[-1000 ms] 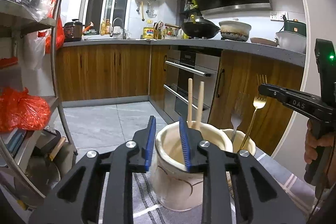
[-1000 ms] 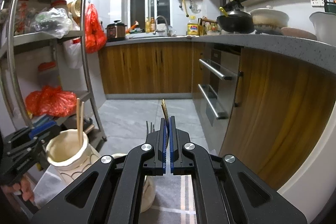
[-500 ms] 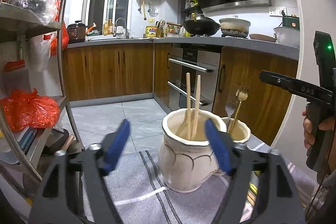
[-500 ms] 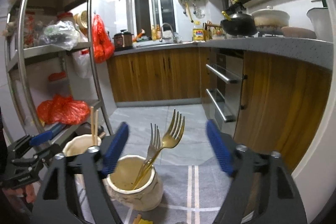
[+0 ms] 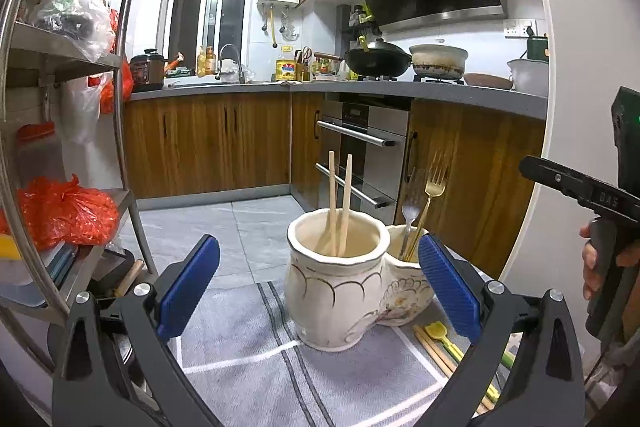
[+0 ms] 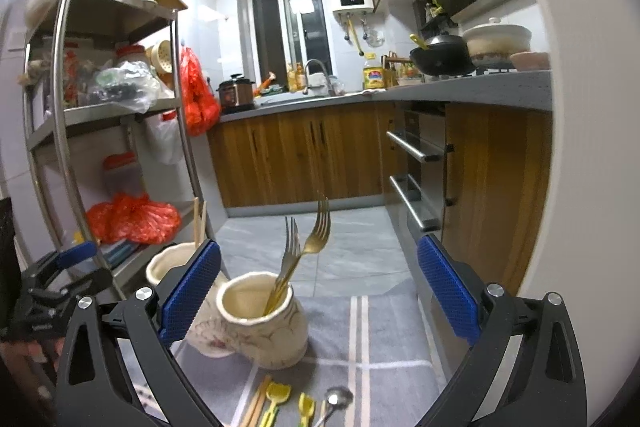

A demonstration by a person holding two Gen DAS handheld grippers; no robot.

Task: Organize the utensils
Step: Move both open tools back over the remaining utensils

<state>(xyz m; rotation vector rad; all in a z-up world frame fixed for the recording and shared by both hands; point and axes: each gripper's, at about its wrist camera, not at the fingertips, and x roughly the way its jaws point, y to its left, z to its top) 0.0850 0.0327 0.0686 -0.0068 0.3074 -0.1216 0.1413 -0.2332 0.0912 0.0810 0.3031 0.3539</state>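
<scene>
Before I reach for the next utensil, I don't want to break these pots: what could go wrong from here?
1. The left claw is opening around the taller pot; swinging sideways could knock it.
2. The two forks lean out of the shorter pot, right ahead of the right claw; they could snag it.
3. The loose spoon, yellow utensils and chopsticks lie tightly together, so a grab may catch two.

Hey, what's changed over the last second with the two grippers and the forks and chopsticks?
Both let go: the left gripper released the chopsticks, the right gripper released the gold fork, and both drew back, jaws opening with nothing gripped. The chopsticks stay in the tall jar, the forks in the smaller jar; the loose utensils remain on the mat.
</scene>
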